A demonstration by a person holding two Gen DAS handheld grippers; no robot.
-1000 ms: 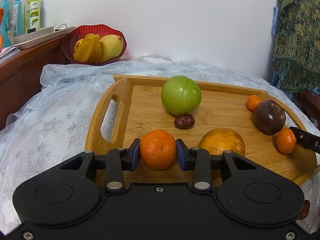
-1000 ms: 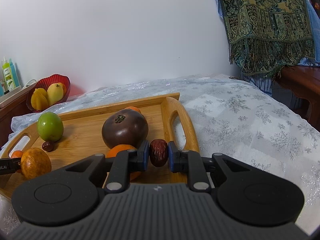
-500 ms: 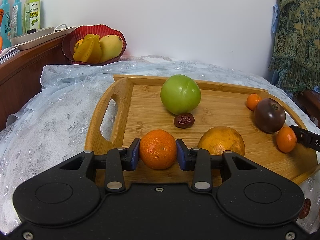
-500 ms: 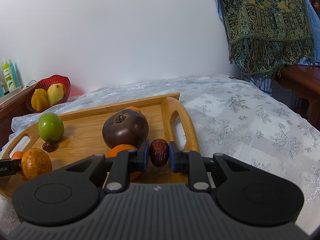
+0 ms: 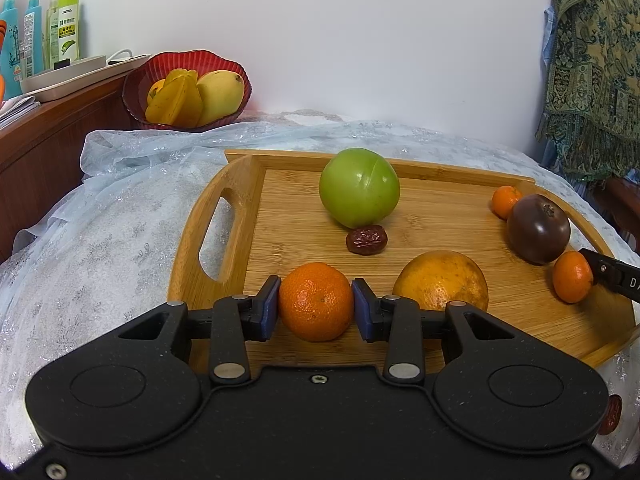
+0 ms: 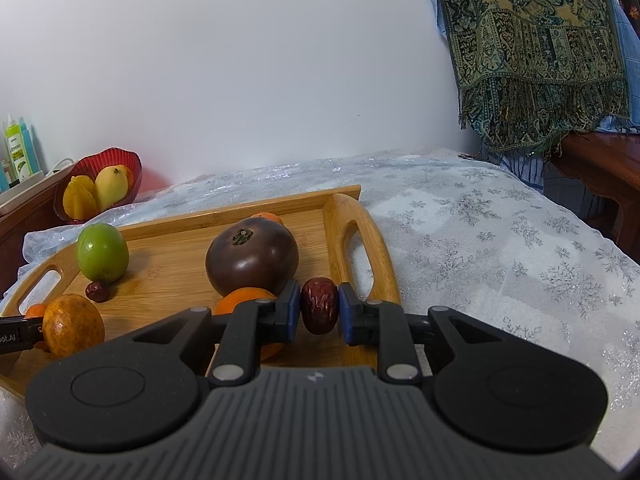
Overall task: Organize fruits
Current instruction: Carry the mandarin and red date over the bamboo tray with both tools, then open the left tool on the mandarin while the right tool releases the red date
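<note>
My left gripper (image 5: pixel 315 306) is shut on a small mandarin (image 5: pixel 316 300) at the near left of the wooden tray (image 5: pixel 192 236). My right gripper (image 6: pixel 319 306) is shut on a red date (image 6: pixel 319 305) at the tray's right end (image 6: pixel 384 264). On the tray lie a green fruit (image 5: pixel 359 187), a second date (image 5: pixel 366 239), a large orange (image 5: pixel 442 280), a dark purple fruit (image 5: pixel 538 228) and two small mandarins (image 5: pixel 572 276) (image 5: pixel 505 201). The right gripper's finger (image 5: pixel 612 274) shows beside one mandarin.
A red bowl (image 5: pixel 136 80) with starfruit and a mango stands at the back left by a wooden counter holding bottles (image 5: pixel 66 20). A patterned shawl (image 6: pixel 532 52) hangs at the right. The tray sits on a snowflake cloth (image 6: pixel 500 240).
Both grippers keep their hold and have barely moved; the views shift only slightly.
</note>
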